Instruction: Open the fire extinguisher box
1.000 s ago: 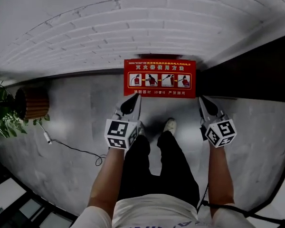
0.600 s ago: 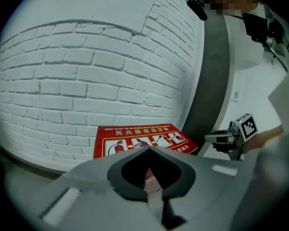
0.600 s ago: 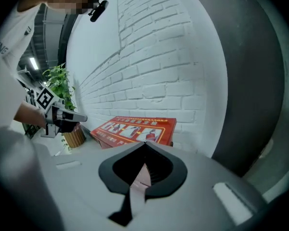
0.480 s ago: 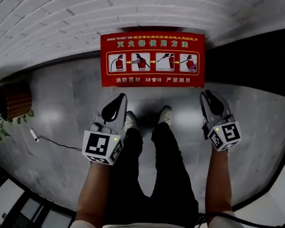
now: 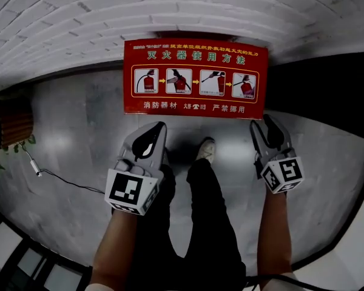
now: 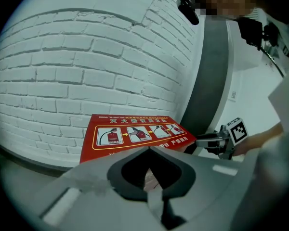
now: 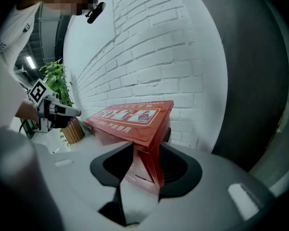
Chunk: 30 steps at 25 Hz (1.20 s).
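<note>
Low in the frame, the left gripper (image 5: 158, 128) is clenched empty. The right gripper (image 5: 261, 125) has its jaws opening, the box's corner between them, ungripped. Beyond, at upper centre against the white brick wall (image 5: 109, 17), the red fire extinguisher box (image 5: 194, 83) looks shut — opening it remains.

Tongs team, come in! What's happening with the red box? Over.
Left tongs shut, empty. Right tongs opening at box corner. Not open yet. Nothing in the way.

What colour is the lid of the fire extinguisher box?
The lid is red with pale lettering; it shows clearest in the head view.
</note>
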Available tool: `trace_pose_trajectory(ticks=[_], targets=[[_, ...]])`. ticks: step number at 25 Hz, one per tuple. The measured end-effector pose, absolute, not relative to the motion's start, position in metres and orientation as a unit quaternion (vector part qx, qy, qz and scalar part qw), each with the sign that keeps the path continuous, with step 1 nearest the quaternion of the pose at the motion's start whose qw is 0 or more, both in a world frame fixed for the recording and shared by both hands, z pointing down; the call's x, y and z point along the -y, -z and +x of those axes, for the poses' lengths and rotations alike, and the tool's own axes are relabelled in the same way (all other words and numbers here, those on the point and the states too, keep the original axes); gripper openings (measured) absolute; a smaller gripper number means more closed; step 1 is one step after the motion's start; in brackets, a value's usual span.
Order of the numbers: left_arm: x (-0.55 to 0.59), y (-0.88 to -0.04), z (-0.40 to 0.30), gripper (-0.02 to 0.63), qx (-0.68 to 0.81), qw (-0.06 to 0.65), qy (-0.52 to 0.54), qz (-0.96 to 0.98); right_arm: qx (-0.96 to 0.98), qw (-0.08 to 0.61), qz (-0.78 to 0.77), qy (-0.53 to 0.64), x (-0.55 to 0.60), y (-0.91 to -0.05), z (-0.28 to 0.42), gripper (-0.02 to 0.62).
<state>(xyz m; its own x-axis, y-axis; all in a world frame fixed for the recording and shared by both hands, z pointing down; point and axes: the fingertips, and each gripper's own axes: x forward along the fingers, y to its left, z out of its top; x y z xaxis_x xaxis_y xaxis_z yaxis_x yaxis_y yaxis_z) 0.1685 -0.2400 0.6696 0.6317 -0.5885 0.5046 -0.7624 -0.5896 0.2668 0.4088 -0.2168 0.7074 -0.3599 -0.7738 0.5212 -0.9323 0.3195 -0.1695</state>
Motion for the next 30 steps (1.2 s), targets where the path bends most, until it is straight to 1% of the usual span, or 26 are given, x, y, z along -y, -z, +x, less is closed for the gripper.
trace_pose_trajectory(ticks=[3, 8, 12, 17, 22, 27, 30], targets=[[0.245, -0.666, 0.163, 0.005, 0.396, 0.241, -0.188, 0.866, 0.799, 0.183, 0.528, -0.223, 0.218, -0.704, 0.404, 0.131], [0.245, -0.671, 0.16, 0.006, 0.394, 0.232, -0.186, 0.87, 0.798, 0.179, 0.531, -0.22, 0.216, -0.707, 0.406, 0.128], [0.248, -0.669, 0.16, 0.006, 0.395, 0.227, -0.184, 0.871, 0.801, 0.165, 0.537, -0.207, 0.217, -0.692, 0.405, 0.126], [0.249, -0.657, 0.161, 0.005, 0.394, 0.212, -0.177, 0.877, 0.8, 0.129, 0.552, -0.195, 0.217, -0.662, 0.404, 0.124], [0.248, -0.633, 0.163, 0.006, 0.393, 0.206, -0.161, 0.882, 0.79, 0.092, 0.58, -0.173, 0.228, -0.612, 0.405, 0.124], [0.263, -0.62, 0.159, 0.005, 0.396, 0.195, -0.162, 0.882, 0.79, 0.04, 0.59, -0.159, 0.287, -0.56, 0.414, 0.126], [0.263, -0.614, 0.154, 0.005, 0.401, 0.199, -0.16, 0.879, 0.792, 0.026, 0.592, -0.149, 0.316, -0.537, 0.419, 0.126]])
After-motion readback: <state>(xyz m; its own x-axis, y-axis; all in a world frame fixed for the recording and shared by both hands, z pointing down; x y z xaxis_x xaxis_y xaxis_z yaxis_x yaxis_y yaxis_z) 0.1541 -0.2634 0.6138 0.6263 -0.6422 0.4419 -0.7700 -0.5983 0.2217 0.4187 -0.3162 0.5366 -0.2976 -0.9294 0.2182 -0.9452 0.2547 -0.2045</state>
